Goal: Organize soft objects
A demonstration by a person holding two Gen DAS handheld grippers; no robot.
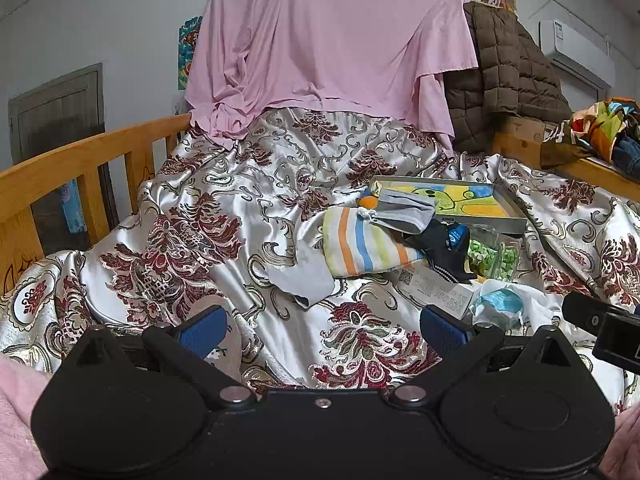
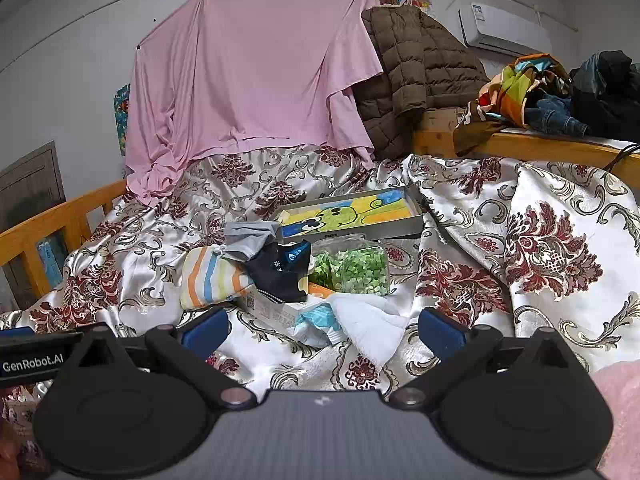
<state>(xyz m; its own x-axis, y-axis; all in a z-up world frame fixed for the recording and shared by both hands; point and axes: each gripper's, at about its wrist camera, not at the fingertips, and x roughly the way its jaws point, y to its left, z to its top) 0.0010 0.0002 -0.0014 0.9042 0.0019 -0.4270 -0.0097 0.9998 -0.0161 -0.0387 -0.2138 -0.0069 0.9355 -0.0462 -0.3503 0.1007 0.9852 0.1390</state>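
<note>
Grippers (image 1: 322, 332) (image 2: 323, 330) wide apart, empty.

even, soft indoor light; sheen on satin bedspread (image 1: 280, 208); faint shadows; sharp centre, strong fisheye bending and dark vignette at corners.

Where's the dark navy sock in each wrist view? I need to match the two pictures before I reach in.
Left wrist view: the navy sock lies right of centre, draped over the striped cloth's right end, beside the jar of green bits.
Right wrist view: the sock sits just left of centre, between the striped cloth and the jar.
Shared landmark: the shallow box with the green cartoon picture, just behind the sock.
</note>
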